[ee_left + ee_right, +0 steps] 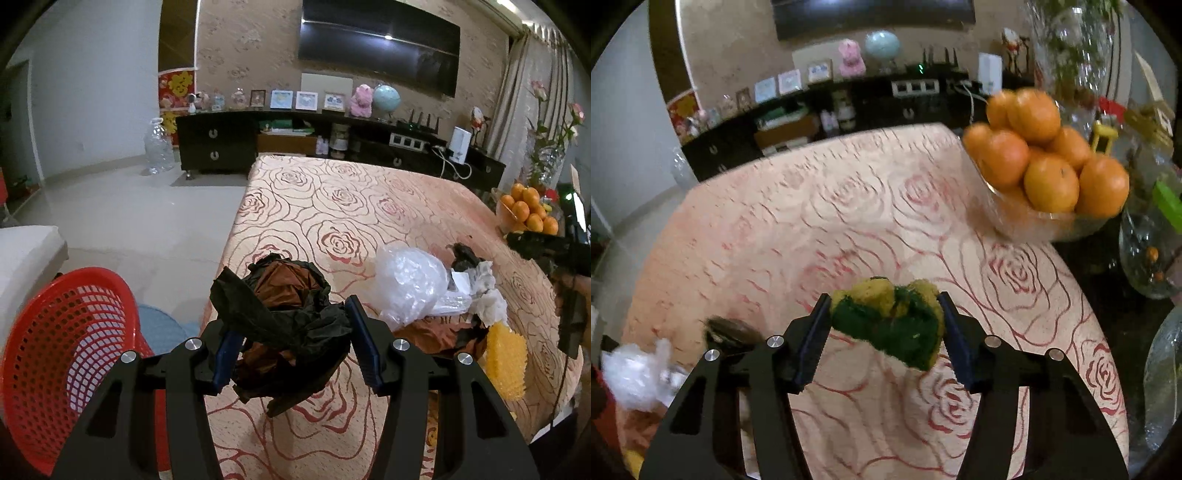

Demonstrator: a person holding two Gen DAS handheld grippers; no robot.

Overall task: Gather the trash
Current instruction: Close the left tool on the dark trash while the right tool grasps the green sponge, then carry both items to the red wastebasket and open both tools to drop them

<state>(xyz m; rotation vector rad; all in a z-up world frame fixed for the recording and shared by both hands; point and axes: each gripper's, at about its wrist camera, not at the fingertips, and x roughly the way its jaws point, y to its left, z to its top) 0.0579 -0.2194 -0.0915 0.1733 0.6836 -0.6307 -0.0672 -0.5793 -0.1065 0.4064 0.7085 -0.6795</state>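
A: What is the biggest thing here for the task?

B: The red basket [70, 354], standing low beside the table [332, 206]. It looks stiff and light. I judge the trash should go in there.

A: And the left gripper [291, 341]?

B: Its jaws are closed partly on a crumpled black and brown wrapper [284, 306], held above the table edge. It seems light and soft, so it can slip; a grip through the middle of the bundle is best.

A: The right gripper [884, 325]?

B: Its jaws squeeze a yellow and green sponge [890, 321] over the table. Soft and springy, I think. More trash lies near: a clear plastic bag [410, 284].
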